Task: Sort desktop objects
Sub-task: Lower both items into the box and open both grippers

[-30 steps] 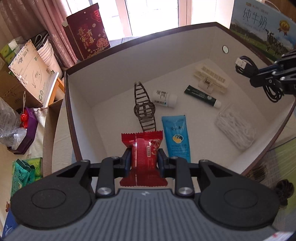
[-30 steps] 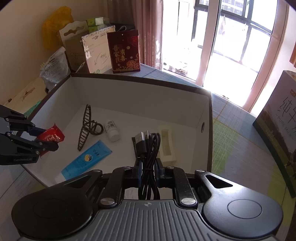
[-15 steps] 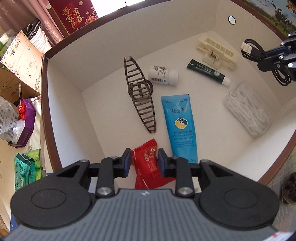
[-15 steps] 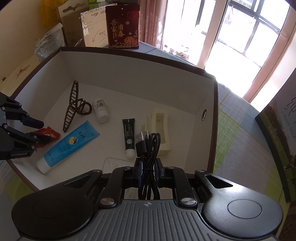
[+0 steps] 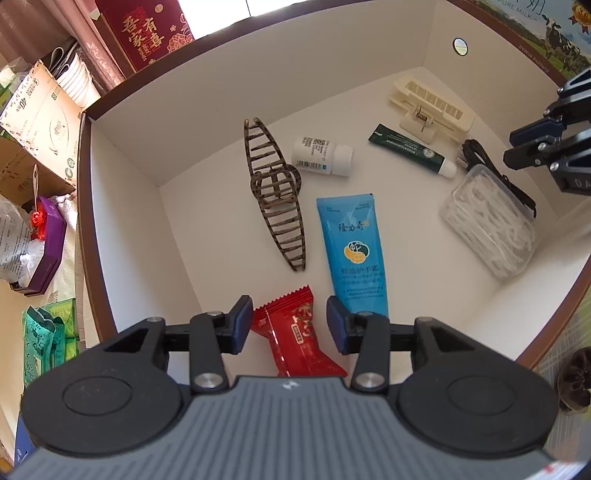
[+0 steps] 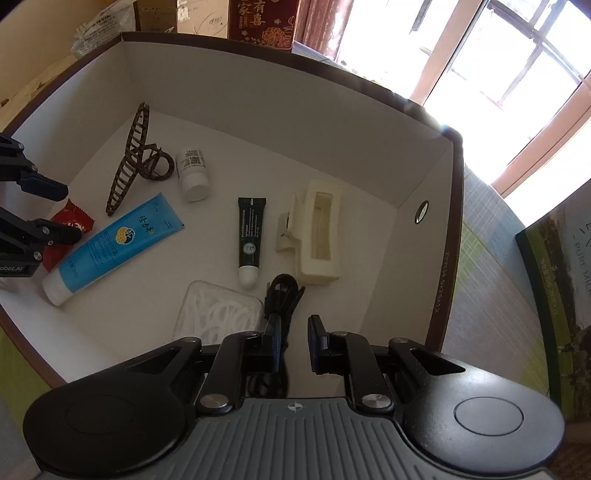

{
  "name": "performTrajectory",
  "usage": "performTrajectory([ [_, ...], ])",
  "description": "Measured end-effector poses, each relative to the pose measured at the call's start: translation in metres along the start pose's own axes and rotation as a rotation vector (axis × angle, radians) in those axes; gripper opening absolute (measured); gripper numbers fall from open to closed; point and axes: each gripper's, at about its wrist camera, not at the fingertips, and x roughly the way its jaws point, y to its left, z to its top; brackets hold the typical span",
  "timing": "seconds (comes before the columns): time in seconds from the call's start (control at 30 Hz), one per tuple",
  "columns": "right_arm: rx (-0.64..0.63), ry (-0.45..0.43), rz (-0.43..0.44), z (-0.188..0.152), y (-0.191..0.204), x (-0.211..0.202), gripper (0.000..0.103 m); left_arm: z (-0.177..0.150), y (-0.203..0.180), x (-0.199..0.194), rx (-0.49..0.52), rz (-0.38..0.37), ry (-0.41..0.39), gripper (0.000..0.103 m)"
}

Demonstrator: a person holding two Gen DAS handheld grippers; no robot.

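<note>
Both grippers hang over a white box with a brown rim (image 5: pixel 83 177). My left gripper (image 5: pixel 290 325) is open, and a red snack packet (image 5: pixel 295 334) lies loose on the box floor between its fingers. My right gripper (image 6: pixel 293 341) is open above a black USB cable (image 6: pixel 282 295) that lies on the floor beside a clear box of floss picks (image 6: pixel 216 314). The cable also shows in the left wrist view (image 5: pixel 491 170), with the right gripper (image 5: pixel 535 147) above it. The left gripper (image 6: pixel 55 218) shows at the left edge of the right wrist view, over the packet (image 6: pixel 72 225).
In the box lie a blue tube (image 5: pixel 352 247), a brown hair claw (image 5: pixel 277 195), a white bottle (image 5: pixel 321 155), a dark green tube (image 5: pixel 410 153) and a cream clip (image 5: pixel 430 107). A milk carton (image 6: pixel 561 280) stands outside on the right, and a red gift bag (image 5: pixel 144 33) behind.
Both grippers lowered into the box and opened. The left let go of the red packet, the right let go of the black cable. Both items now lie on the box floor.
</note>
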Motion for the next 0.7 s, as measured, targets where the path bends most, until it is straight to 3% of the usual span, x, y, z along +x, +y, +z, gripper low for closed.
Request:
performTrajectory([
  [0.17,-0.005,0.014,0.033,-0.002,0.0,-0.003,0.018,0.001,-0.002,-0.001,0.005,-0.007,-0.001,0.053],
  [0.33,-0.011,-0.009,0.089,-0.002,0.008,-0.012,0.054,0.003,-0.004,-0.001,0.006,-0.005,0.004,0.063],
  [0.5,0.016,-0.033,0.118,0.002,0.012,-0.019,0.069,0.004,-0.004,-0.001,-0.004,-0.013,0.007,0.067],
  [0.63,0.032,-0.068,0.101,0.006,0.011,-0.029,0.093,0.006,-0.004,-0.005,-0.03,-0.035,0.001,0.074],
  [0.7,0.038,-0.091,0.089,0.006,0.01,-0.035,0.097,0.007,-0.005,-0.007,-0.041,-0.037,-0.007,0.076],
])
